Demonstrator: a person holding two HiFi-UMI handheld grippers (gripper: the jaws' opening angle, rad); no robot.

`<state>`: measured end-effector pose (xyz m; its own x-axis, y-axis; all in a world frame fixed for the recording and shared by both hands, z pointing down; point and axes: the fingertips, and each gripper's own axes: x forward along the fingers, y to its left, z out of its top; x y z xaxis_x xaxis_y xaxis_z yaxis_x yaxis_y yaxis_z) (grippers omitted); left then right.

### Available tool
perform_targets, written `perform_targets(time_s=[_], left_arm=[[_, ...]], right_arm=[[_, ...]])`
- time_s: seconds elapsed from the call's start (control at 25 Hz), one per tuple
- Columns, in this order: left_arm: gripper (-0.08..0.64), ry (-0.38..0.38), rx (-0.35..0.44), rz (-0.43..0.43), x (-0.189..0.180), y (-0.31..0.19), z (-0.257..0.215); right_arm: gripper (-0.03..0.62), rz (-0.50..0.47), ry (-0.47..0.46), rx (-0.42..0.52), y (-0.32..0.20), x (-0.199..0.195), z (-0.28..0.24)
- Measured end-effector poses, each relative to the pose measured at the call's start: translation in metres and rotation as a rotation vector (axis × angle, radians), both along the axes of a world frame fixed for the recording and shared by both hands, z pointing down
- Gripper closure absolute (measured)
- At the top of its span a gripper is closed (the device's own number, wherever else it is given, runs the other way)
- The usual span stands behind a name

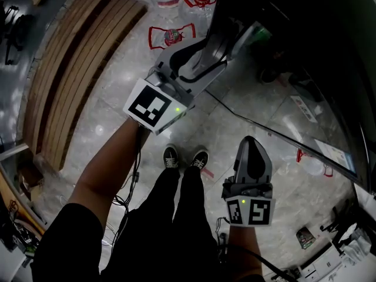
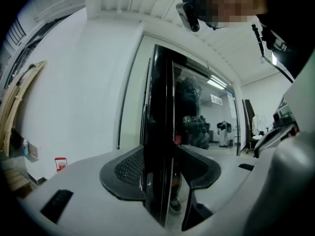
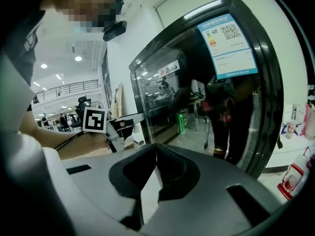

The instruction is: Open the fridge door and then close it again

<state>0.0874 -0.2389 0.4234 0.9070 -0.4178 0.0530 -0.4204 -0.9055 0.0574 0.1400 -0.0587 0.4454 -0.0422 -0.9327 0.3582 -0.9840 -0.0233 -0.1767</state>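
— Counting first: how many hand-held grippers?
— Two. The left hand-held gripper (image 1: 238, 37) is up at the fridge. The right hand-held gripper (image 1: 249, 143) is lower, in front of the person's right side. Each carries one marker cube (image 1: 154, 106), so two cubes.
— Fridges?
— One black fridge (image 1: 317, 40) with one glass fridge door (image 2: 160, 107). There's one blue-and-white label (image 3: 227, 45) high on the glass.
— Floor stuff?
— Two black shoes (image 1: 171, 156). At least two clear water jugs (image 1: 171, 36) with red handles, at the top of the head view. One run of wooden slats (image 1: 76, 69) at the left. All of it sits on the pale floor (image 1: 117, 69).
— Where's the door relative to the left one?
— In the left gripper view the door's black upright edge stands right between the jaws, running from top to bottom. The jaws are spread wide with one pad on each side of the edge. I read it as released, not clamped on the door.
— Right one?
— Clenched. In the right gripper view the jaws meet tip to tip with nothing between them. The door stands ahead and to its right, apart, with no contact. The left one's cube shows at that view's left.
— Door open or closed?
— Can't tell from these views.
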Motion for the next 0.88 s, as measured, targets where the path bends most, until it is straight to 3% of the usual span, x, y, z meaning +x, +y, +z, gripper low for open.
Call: perform_targets(time_s=[0.52, 0.68, 0.88], left_arm=[[0.362, 0.012, -0.005, -0.033, -0.004, 0.004, -0.001], [0.37, 0.042, -0.011, -0.064, -0.025, 0.024, -0.007], [0.38, -0.002, -0.004, -0.131, -0.052, 0.063, -0.007]], right_arm=[[0.577, -0.02, 0.007, 0.013, 0.006, -0.013, -0.008], [0.577, -0.021, 0.011, 0.006, 0.013, -0.016, -0.009], [0.577, -0.027, 0.027, -0.005, 0.028, -0.015, -0.009]])
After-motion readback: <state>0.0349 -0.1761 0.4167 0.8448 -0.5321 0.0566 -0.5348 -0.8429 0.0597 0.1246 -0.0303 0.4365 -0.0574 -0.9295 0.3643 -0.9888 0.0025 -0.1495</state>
